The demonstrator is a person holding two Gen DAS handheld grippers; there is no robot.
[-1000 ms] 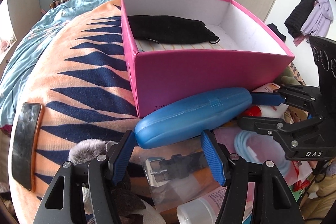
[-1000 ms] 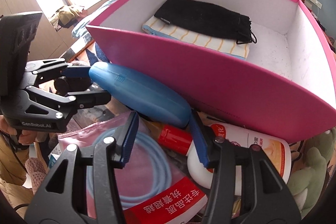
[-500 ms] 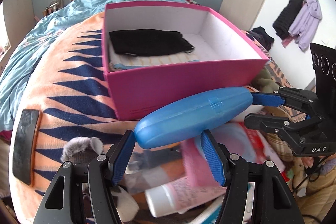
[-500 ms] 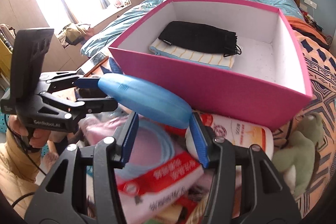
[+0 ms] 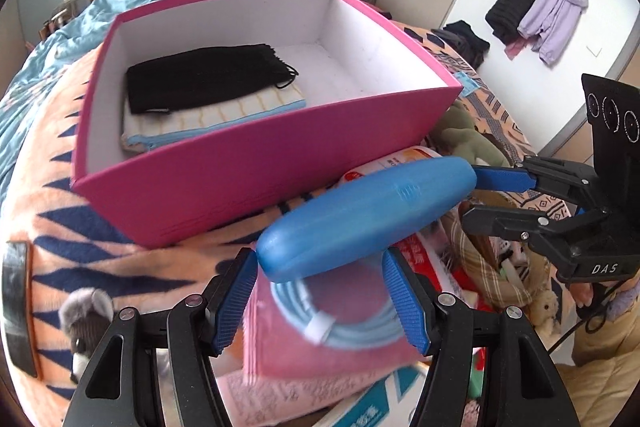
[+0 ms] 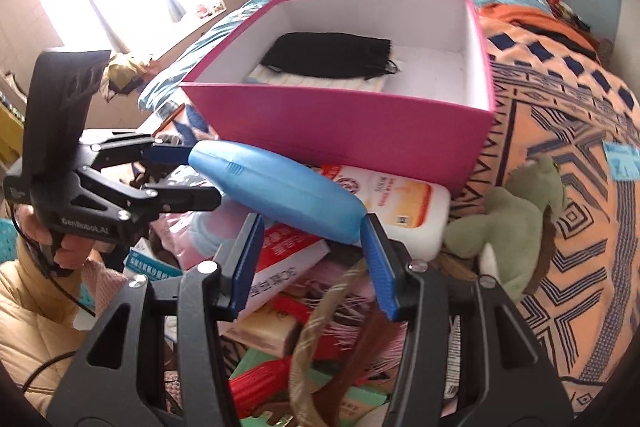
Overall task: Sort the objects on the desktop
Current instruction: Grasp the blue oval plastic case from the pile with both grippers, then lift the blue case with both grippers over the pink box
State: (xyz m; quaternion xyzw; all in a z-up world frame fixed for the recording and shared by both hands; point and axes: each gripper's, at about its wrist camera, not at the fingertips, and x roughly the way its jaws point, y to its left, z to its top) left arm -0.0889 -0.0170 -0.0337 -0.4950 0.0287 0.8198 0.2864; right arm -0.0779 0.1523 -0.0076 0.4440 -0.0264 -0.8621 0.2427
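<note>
One blue glasses case (image 5: pixel 366 217), long axis running between both claws: left claw (image 5: pixel 320 301) grips one end, right claw (image 6: pixel 310 255) the other, before pink box (image 5: pixel 256 171).

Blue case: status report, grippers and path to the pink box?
Left gripper and right gripper each clamp one end of blue case. Case held above the clutter, short of pink box. Near wall still ahead; nothing else in the way.
</note>
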